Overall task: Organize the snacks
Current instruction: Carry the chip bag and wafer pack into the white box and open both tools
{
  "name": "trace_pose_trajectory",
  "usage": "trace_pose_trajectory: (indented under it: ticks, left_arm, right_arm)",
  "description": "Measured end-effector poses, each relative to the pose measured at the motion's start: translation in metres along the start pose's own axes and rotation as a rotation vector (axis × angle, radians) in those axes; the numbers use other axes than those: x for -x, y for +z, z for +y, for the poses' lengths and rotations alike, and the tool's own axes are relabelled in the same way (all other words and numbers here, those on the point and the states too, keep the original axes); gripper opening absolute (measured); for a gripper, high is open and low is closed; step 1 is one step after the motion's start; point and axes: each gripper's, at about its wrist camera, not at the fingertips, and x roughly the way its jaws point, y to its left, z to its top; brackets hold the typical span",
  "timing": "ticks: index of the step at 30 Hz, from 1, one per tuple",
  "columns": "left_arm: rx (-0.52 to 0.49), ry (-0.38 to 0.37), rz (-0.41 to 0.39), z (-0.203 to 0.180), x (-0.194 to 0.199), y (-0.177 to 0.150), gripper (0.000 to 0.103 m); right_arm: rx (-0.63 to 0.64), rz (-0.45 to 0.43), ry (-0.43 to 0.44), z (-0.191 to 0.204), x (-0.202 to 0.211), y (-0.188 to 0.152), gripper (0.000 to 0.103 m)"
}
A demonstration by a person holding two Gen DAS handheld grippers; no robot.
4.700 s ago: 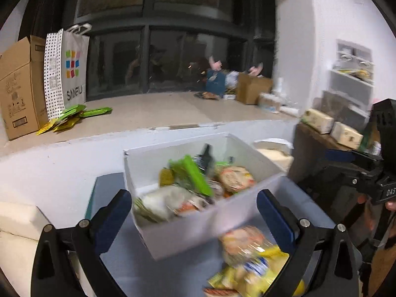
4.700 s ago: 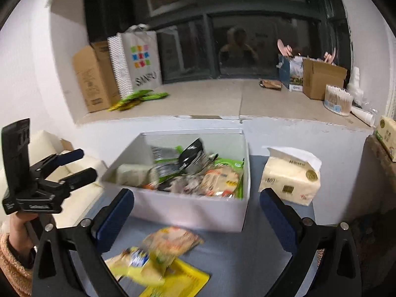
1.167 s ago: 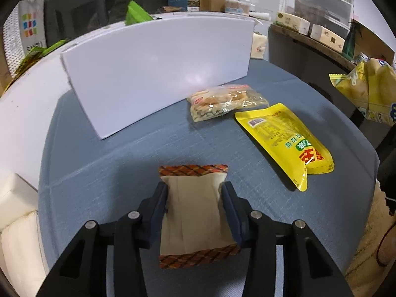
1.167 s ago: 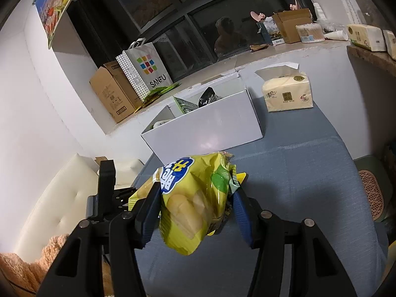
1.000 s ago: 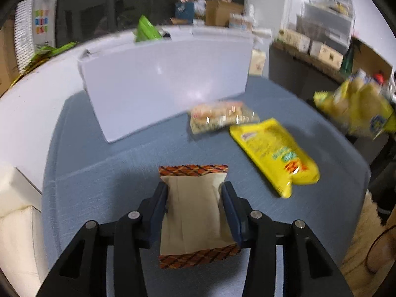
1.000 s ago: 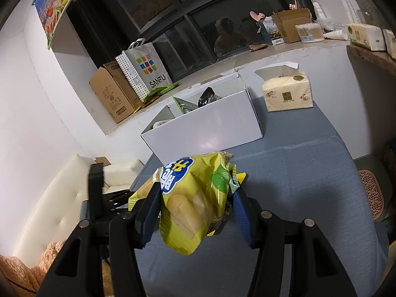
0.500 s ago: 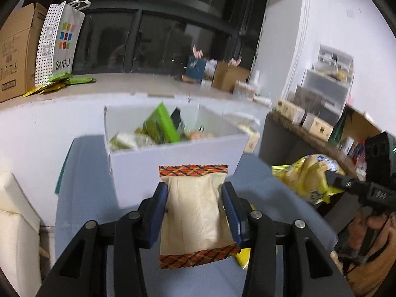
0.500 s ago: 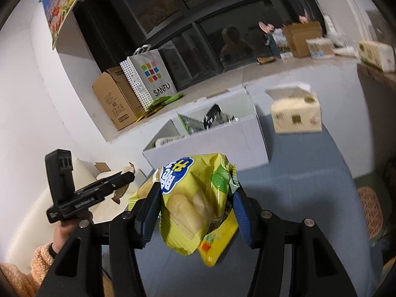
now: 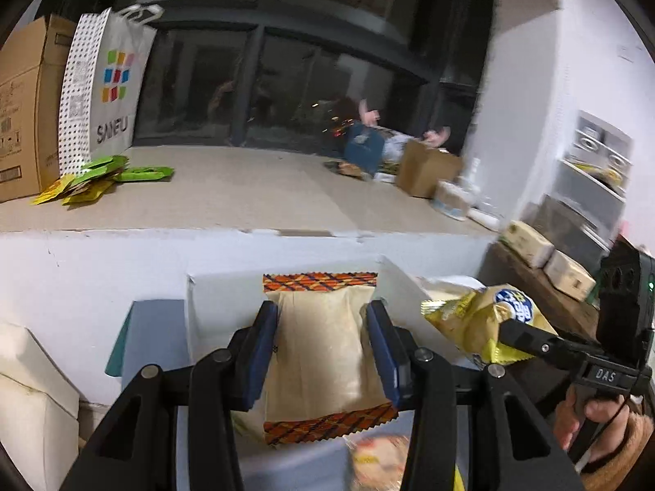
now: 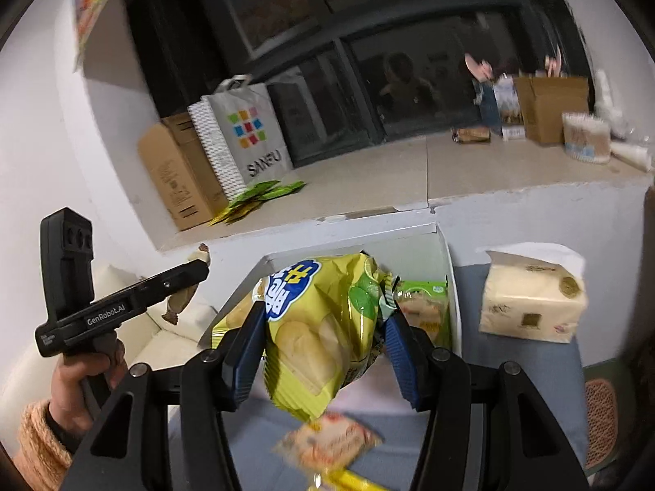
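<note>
Up close, the left gripper (image 9: 323, 347) has its two blue-padded fingers (image 9: 258, 352) drawn in against the sides of a beige snack packet (image 9: 323, 352) with orange plaid strips along its top and bottom edges. The packet stands upright between the pads, pinched at its middle, and it is held in the air in front of the white box (image 9: 213, 307), whose rim and inner wall show just behind and to either side of it. Below the packet, near the bottom edge of the left wrist view, a blurred orange-and-clear snack bag (image 9: 380, 462) lies on the blue-grey table (image 9: 151, 335).

Likewise the right gripper (image 10: 323, 352) is closed on a yellow chip bag (image 10: 323, 327); its blue pads (image 10: 399, 352) press into the bag from both sides, so the bag bulges above and hangs crumpled below them. The chip bag hangs over the near part of the white box (image 10: 444, 253), and inside the box, to the right of the bag, a green-edged snack pack (image 10: 425, 302) is visible. Nearer than the box, a blurred orange cracker pack (image 10: 327, 446) lies on the table (image 10: 544, 388) with a yellow packet (image 10: 352, 483) just beneath it.

To the right of the box a tissue pack (image 10: 532, 307) sits on the table. On the far ledge (image 10: 470, 167) stand a cardboard box (image 10: 180, 172) and a white shopping bag (image 10: 245, 135), with green sachets (image 10: 262, 196) at their foot.
</note>
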Motion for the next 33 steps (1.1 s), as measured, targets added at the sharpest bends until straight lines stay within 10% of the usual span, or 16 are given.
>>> trace_pose_trajectory:
  ticks: [4,7,19,33]
  left_arm:
    - [0.05,0.053,0.036,0.027,-0.034,0.018,0.058]
    - [0.095,0.11,0.108,0.044,-0.059,0.019,0.103]
    - [0.1,0.136,0.128,0.05,-0.035,-0.02,0.103]
    - [-0.122,0.021,-0.031,-0.046,0.087,-0.086,0.103]
  right_arm:
    - [-0.017,0.006,-0.029,-0.009,-0.03,0.022,0.065]
    - [-0.056,0.009,-0.063,-0.016,-0.046,0.034,0.098]
    - [-0.052,0.062,-0.119,-0.024,-0.036,0.013,0.103]
    - [0.085,-0.006,-0.115,0.022,0.077,-0.063,0.103]
